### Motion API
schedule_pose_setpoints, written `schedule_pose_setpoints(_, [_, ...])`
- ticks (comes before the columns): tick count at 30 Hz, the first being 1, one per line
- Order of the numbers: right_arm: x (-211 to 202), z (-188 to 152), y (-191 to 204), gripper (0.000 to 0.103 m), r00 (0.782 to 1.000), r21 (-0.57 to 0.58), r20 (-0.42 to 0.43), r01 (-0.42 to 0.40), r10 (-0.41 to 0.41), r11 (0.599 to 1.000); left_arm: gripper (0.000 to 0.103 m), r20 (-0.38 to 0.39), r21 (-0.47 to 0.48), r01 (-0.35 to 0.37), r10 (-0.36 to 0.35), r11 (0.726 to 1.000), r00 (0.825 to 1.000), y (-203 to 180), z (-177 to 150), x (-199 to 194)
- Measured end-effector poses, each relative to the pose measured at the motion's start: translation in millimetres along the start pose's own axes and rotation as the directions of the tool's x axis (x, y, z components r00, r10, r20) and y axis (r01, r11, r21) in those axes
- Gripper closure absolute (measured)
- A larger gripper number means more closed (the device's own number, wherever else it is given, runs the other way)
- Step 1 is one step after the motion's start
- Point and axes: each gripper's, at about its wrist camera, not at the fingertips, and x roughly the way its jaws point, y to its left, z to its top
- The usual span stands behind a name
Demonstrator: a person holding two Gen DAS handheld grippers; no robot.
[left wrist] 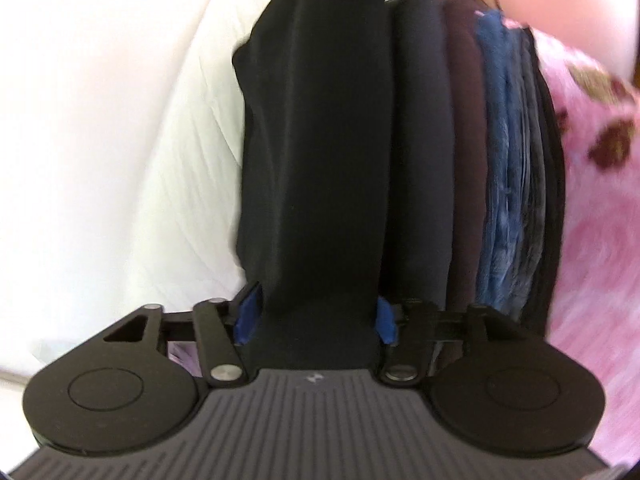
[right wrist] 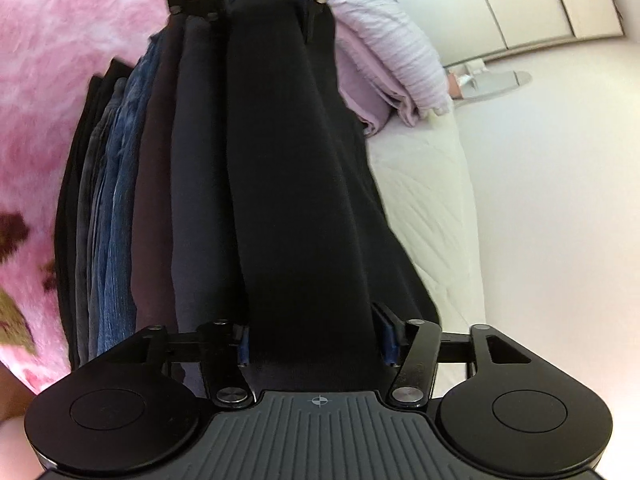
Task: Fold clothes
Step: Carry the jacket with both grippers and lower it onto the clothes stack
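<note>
White quilted mattress (right wrist: 424,200); pale floor (right wrist: 552,208); white wardrobe doors (right wrist: 520,0) behind; pink fluffy blanket (right wrist: 60,32); bright, even light.

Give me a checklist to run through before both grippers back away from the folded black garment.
1. Left gripper jaws open, with one end of the black garment between them: ok.
2. Right gripper jaws open at the other end: ok.
3. Black garment folded into a long strip, lying against the other folded clothes: ok.
4. Pads fully clear of the fabric on both grippers: cannot tell, the cloth fills the gap.
5. Lilac folded garment out of the left gripper's way back: cannot tell, it lies close beside that gripper.
</note>
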Motion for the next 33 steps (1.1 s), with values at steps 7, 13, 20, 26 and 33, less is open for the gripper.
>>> schedule_pose_setpoints(7, [-10,-6,-1,0.035,1.000,-0.032,-0.005,-0.003,0.002,0.999,0.041,-0.046,-0.036,0.038,-0.039,0.999,0.998,3,-18,3])
schedule_pose_setpoints(13, [0,-17,0,0.046,0.997,0.013,-0.034,-0.071,0.071,0.997,0.065,-0.078,-0.087,0.097,-0.104,0.991,0.991,1,-18,11])
schedule_pose_setpoints(20, [1,-21,6,0.057,0.993,0.111,-0.034,-0.112,0.117,0.987,0.067,-0.105,-0.142,0.093,-0.108,0.986,0.989,-16,-9,24])
schedule_pose_setpoints(26, [2,-20,15,0.056,0.994,0.105,-0.039,-0.097,0.101,0.990,0.067,-0.118,-0.140,0.086,-0.103,0.986,0.988,-15,-24,10])
schedule_pose_setpoints(33, [8,-14,26,0.052,0.996,0.041,-0.063,-0.053,0.056,0.998,0.056,-0.176,-0.212,0.101,-0.139,0.972,0.975,8,-13,3])
